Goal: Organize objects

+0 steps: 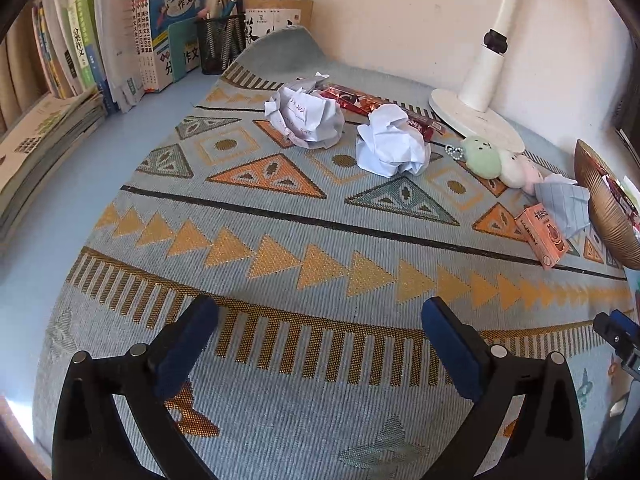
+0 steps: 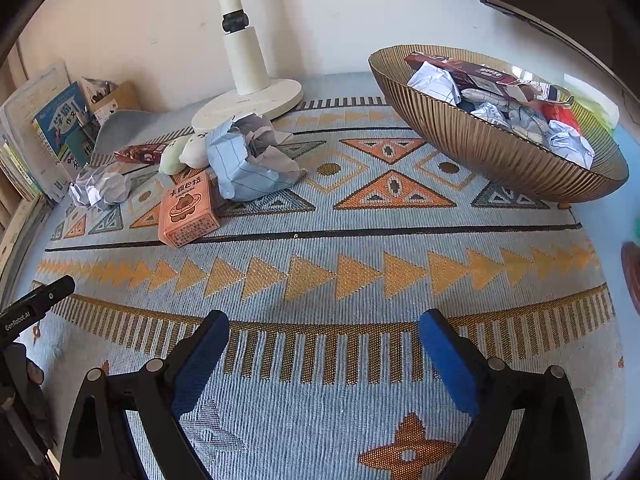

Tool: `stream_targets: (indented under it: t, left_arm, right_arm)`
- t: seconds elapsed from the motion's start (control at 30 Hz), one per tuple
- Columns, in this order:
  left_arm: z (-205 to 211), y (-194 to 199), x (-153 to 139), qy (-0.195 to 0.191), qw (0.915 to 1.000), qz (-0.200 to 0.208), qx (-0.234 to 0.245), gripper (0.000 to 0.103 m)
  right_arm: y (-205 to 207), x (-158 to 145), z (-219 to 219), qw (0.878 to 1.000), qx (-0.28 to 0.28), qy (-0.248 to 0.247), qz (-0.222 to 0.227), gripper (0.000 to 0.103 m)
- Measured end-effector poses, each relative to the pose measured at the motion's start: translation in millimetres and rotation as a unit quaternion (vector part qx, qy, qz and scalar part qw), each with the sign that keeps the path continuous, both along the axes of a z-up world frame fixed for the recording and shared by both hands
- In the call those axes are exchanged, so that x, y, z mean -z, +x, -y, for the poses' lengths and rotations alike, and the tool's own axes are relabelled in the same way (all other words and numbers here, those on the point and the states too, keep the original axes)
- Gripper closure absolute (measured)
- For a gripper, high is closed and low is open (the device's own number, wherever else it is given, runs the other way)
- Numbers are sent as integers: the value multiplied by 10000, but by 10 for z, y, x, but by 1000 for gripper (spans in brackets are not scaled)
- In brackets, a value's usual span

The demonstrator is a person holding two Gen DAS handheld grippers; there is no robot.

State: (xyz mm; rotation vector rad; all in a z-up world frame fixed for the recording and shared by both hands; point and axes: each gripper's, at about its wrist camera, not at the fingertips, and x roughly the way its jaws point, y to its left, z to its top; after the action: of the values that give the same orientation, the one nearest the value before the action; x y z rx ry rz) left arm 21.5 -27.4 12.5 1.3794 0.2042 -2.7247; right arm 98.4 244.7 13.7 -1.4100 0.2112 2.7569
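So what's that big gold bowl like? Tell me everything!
The bowl is wide and shallow, with ribbed gold-brown sides that look like shiny metal or glass. It sits tilted on the patterned cloth, near the wall on the right. It holds crumpled paper and a dark red wrapper. Neither gripper touches it.

A home study desk: schoolbooks (image 1: 144, 28), pen holder (image 1: 218, 42), desk lamp (image 1: 476, 116) on a patterned cloth (image 1: 320, 240).

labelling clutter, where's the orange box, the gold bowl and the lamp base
orange box (image 2: 187, 210), right wrist view, on its printed top face
gold bowl (image 2: 492, 152), right wrist view, on its ribbed outer wall
lamp base (image 1: 476, 120), left wrist view, on its flat disc
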Motion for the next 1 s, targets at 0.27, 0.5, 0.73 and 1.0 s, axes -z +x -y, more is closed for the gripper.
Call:
stream_targets:
  t: [0.27,0.5,0.73,1.0]
  left_arm:
    - [-37,-2,26,-189,9998,85,28,1]
    - [-60,-13,40,-235,9997,106,37,1]
    - [-68,-9,45,-239,9997,106,35,1]
    - [449,-215,-199,172,9995,-215,133,1]
  right_arm:
    - [-19,17,28,9999,-85,-47,30,0]
    - [-46,19,65,9999,-129,45,80,0]
    - [-53,29,101,9996,-159,205,149,0]
    - [-30,-131,218,9977,-672,50,-82,0]
